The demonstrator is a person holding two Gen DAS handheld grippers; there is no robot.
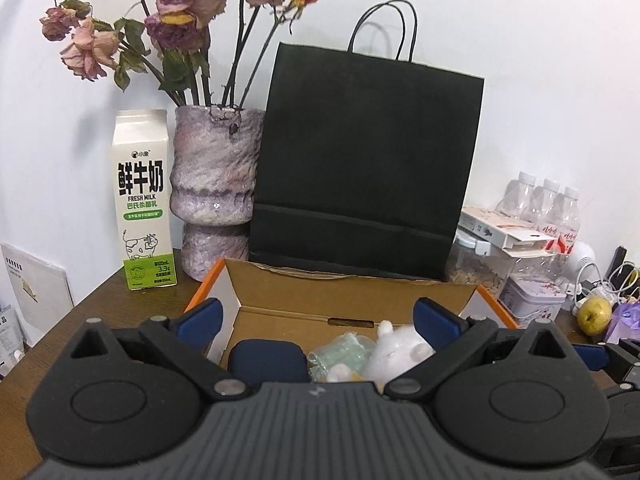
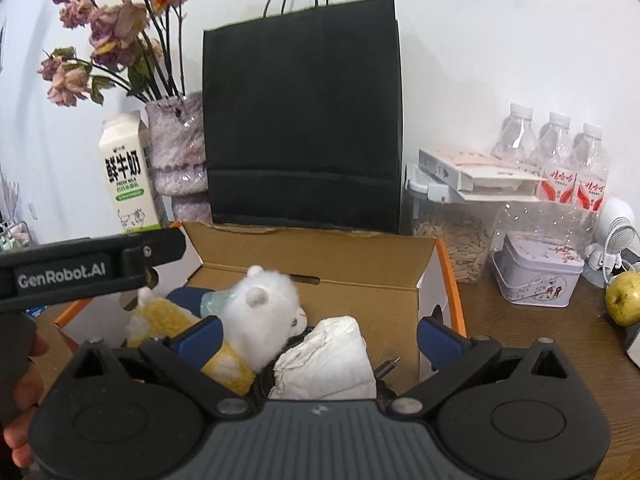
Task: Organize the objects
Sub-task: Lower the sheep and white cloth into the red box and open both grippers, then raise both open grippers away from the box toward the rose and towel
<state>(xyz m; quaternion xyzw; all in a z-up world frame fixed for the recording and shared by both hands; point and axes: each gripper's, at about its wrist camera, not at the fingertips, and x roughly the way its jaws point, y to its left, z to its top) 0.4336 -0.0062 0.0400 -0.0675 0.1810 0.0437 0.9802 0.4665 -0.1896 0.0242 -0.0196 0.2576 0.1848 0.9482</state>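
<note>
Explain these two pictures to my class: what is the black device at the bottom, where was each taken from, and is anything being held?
No robot: a person holds a two-fingered grabbing tool in each hand, each with its own camera looking along its blue-padded fingers. One picture comes from the left gripper, the other from the right gripper. Both are open and hold nothing. Below them an open cardboard box contains a white plush toy and crumpled white paper. Behind stand a black paper bag, a milk carton and a vase of dried roses.
</note>
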